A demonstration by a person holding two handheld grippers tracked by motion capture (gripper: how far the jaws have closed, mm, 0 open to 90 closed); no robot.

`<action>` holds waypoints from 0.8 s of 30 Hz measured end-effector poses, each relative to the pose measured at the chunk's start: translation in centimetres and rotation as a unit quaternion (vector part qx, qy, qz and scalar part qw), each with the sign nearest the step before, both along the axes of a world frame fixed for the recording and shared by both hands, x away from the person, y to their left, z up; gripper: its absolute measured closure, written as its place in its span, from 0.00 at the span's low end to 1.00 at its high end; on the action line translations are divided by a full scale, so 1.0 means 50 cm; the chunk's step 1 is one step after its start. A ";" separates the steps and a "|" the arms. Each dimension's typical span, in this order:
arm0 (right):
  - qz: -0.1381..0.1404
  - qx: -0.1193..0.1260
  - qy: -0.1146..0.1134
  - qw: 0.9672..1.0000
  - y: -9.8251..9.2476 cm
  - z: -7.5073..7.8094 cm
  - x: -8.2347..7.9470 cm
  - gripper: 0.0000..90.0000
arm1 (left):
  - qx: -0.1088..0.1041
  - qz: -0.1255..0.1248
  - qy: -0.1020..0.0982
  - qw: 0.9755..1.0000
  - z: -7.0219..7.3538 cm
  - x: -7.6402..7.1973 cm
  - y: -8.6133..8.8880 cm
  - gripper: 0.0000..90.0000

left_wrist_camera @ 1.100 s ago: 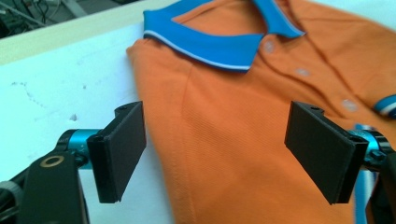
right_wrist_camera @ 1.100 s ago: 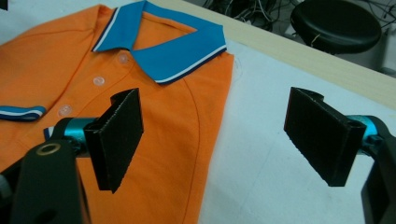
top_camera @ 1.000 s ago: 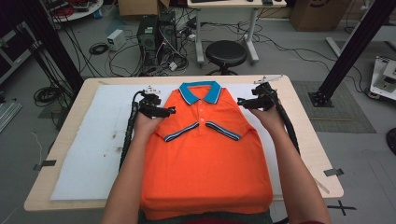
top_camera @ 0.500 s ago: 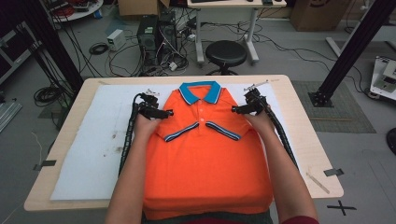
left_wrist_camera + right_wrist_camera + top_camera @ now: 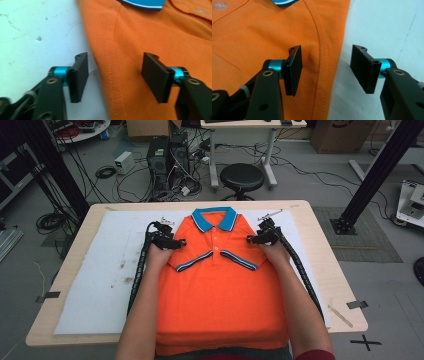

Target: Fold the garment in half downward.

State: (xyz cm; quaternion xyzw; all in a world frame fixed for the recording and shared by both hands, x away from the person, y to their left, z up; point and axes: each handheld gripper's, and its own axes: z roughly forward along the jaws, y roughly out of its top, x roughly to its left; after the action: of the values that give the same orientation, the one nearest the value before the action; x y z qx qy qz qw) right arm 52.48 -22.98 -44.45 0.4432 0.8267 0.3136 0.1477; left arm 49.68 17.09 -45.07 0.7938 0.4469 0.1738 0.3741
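The orange polo shirt is running off the bottom edge of the high view, its hem cut off, and the forearms are covering its lower sides.

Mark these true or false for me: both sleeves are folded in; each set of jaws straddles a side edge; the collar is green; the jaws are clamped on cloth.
1. Both sleeves of the polo shirt are folded onto its chest: true.
2. The left gripper and right gripper each straddle a side edge: true.
3. The collar is green: false, it is blue.
4. The jaws are clamped on cloth: false; they have just been closing, but gaps remain.
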 end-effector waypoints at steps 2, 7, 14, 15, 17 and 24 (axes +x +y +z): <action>0.004 -0.002 0.001 1.000 -0.001 0.002 -0.001 0.54 | -0.006 -0.001 0.000 1.000 0.000 -0.002 0.002 0.52; 0.023 -0.008 0.007 1.000 0.002 0.007 -0.007 0.72 | -0.013 0.000 -0.005 1.000 -0.002 -0.007 0.005 0.67; 0.031 -0.016 0.005 0.999 0.015 0.010 -0.014 0.88 | -0.014 0.000 -0.003 1.000 -0.002 -0.010 0.000 0.72; 0.035 -0.019 0.005 0.999 0.017 0.010 -0.014 0.91 | -0.012 -0.002 -0.003 1.000 -0.001 -0.010 0.000 0.74; 0.038 -0.021 0.005 0.999 0.018 0.011 -0.015 0.92 | -0.018 -0.005 0.000 1.000 -0.001 -0.010 0.000 0.79; 0.032 0.006 0.019 0.999 0.009 0.009 -0.010 0.95 | -0.039 0.000 0.013 0.999 -0.002 -0.008 0.001 0.88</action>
State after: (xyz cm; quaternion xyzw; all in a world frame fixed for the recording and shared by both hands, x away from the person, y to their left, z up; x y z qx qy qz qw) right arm 51.96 -22.55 -44.03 0.4229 0.8414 0.3147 0.1192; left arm 49.26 17.15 -45.20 0.7806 0.4580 0.1463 0.3993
